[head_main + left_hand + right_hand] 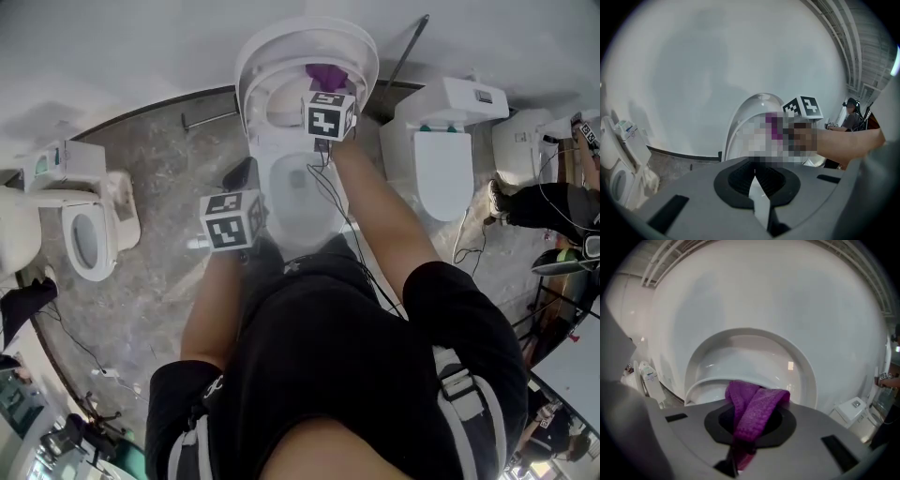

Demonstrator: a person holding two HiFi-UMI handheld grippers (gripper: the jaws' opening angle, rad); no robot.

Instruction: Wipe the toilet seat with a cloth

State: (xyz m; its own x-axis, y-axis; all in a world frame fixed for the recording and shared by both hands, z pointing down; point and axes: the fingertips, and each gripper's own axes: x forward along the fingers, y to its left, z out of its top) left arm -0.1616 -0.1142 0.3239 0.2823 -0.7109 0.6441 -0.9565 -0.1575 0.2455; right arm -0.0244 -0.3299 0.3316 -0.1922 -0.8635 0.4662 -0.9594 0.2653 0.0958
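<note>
The right forearm, bare, reaches up the middle of the head view toward the toilet's raised seat (281,56). The right gripper (738,453) has its jaws clamped on a purple cloth (757,411). The cloth is knitted and folded, bulging out past the jaws at top centre of the frame; whether it touches the seat is unclear. The left forearm bends in lower, at centre left. The left gripper (757,194) is empty, jaws together, beside the bowl (300,187). A label on the neighbouring toilet (80,211) at left is too small to read.
</note>
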